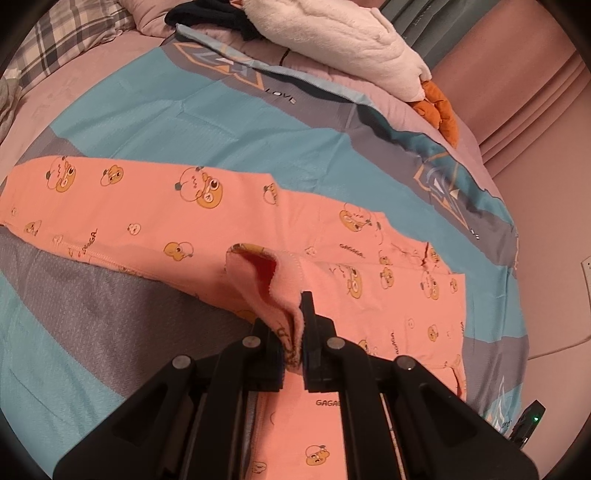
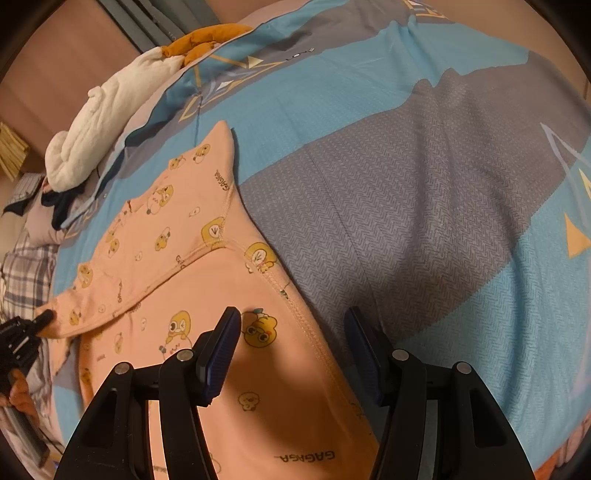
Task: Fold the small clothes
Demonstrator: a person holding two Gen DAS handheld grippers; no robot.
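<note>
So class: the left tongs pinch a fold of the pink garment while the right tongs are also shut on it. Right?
Not quite. The left tongs do pinch the garment, but the right tongs are open, hovering over its edge, as the right wrist view shows.

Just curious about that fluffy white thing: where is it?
The white plush toy lies at the bed's far edge, beyond the pink garment, beside its orange feet and dark clothing.

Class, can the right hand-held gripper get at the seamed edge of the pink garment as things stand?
Probably yes: the right hand-held gripper is open and hovers over the seamed edge of the pink garment, with nothing lying between them.
</note>
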